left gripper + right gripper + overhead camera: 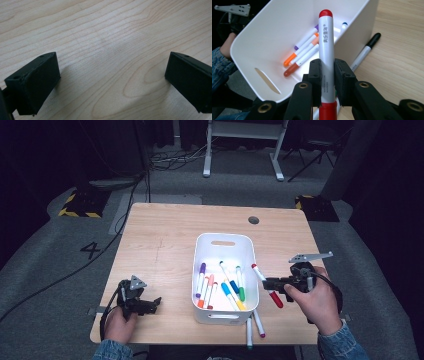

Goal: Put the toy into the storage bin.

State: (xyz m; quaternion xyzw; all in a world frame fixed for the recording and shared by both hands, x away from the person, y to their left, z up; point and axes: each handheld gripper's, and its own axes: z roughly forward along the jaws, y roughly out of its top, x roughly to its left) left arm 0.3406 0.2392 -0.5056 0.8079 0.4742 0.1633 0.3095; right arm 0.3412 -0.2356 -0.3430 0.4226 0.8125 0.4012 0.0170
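The right gripper [327,82] pinches a red-capped marker [326,47] mid-barrel above the white bin's [201,265] right rim, near the surface's right edge. Light, rigid and slick-bodied, it likely handles best gripped at the barrel's middle. The left gripper [112,77] rests spread near the front-left corner.

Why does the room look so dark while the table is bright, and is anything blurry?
High view: light falls on the table, the floor around stays dim. Right gripper view: the red marker is sharp, the white bin glares slightly. Left gripper view: the near black jaws look soft, casting faint shadows.
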